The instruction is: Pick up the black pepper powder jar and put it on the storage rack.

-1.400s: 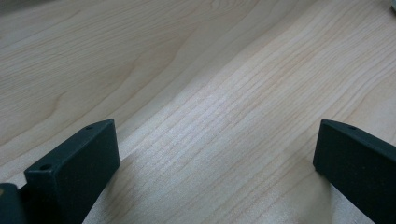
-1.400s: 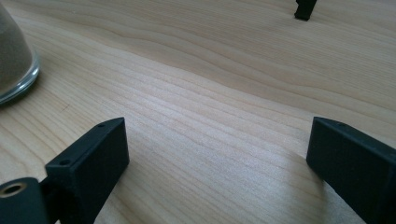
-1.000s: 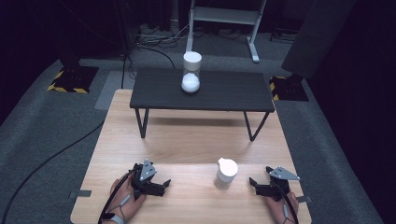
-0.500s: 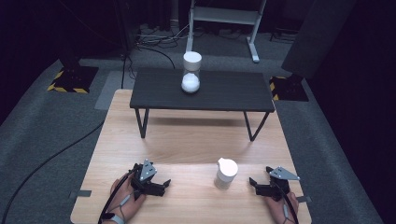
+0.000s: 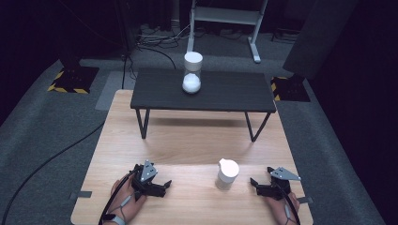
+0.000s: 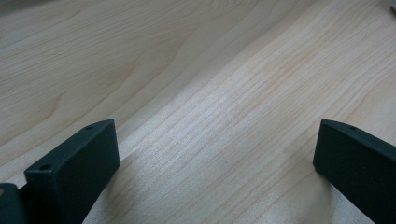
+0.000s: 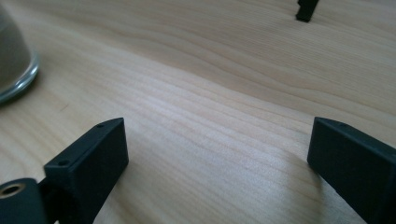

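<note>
Left gripper (image 5: 164, 183), lower left of the high view: jaws wide apart, bare wood between them. Right gripper (image 5: 253, 182), lower right: jaws have just opened further, nothing between them. White-capped jar (image 5: 227, 174) stands upright between both, lower centre (nearer the right), untouched on the wooden table (image 5: 187, 145).

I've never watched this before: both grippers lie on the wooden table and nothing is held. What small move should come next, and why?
Probably the right gripper should slide toward the white-lidded jar: its jaws stand open and empty, and the jar stands upright just beside it on the wooden table.
</note>
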Demonstrator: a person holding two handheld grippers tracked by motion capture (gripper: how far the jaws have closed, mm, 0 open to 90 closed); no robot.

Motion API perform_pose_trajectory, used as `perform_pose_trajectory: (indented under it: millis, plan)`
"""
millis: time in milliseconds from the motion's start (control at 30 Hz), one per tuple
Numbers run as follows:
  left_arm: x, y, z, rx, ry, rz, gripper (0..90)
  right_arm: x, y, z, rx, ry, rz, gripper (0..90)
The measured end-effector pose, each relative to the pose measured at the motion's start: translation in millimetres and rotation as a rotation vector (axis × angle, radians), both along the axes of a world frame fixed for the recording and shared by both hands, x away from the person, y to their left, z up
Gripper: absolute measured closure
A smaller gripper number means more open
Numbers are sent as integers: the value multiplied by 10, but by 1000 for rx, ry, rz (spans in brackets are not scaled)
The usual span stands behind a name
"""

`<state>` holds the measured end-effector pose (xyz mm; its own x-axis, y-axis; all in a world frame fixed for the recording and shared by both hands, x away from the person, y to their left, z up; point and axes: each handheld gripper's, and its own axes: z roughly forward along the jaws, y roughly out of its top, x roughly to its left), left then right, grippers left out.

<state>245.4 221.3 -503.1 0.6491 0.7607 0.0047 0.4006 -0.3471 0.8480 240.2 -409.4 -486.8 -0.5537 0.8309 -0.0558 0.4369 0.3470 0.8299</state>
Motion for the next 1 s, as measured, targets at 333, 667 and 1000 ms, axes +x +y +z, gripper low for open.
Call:
perform_pose_trajectory:
  millis: [333,667,1000]
  plan:
    - [0,0,0,0,0,0,0,-142,-154,17,92,-103,85,39]
    - [0,0,0,0,0,0,0,-368,-58,222,100,-258,132,42]
    - [1,0,0,-1,0,0,1,-533,14,392,159,-342,117,36]
